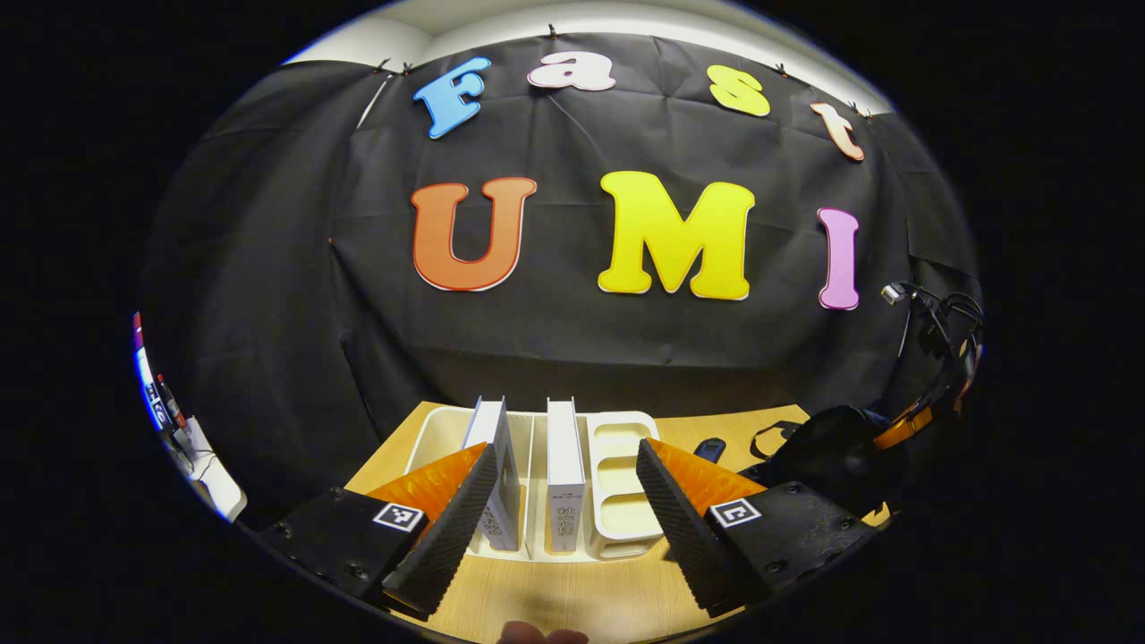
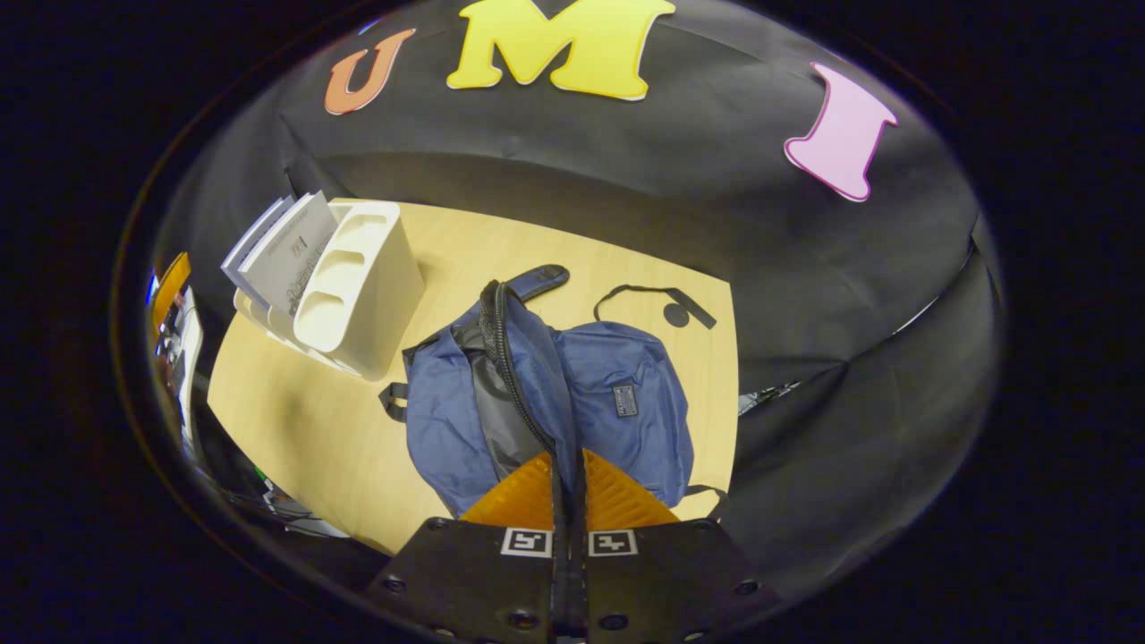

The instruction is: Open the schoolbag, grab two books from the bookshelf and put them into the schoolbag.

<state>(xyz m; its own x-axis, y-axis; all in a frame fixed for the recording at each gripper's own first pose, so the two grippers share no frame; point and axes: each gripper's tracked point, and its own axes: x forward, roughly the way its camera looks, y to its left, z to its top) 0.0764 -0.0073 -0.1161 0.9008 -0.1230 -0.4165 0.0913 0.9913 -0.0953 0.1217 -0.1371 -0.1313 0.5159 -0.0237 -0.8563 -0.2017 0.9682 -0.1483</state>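
Schoolbag [image 2: 537,394] interior hidden; book titles unreadable

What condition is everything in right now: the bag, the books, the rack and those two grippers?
Schoolbag: lying on the table, main zip partly open.
Left book: upright in the bookshelf, leaning slightly.
Right book: upright in the bookshelf.
Bookshelf: standing on the table, its right-hand slots empty.
Left gripper: open, aimed at the books, holding nothing.
Right gripper: shut at the bag's zip edge; whether it pinches anything is unclear.
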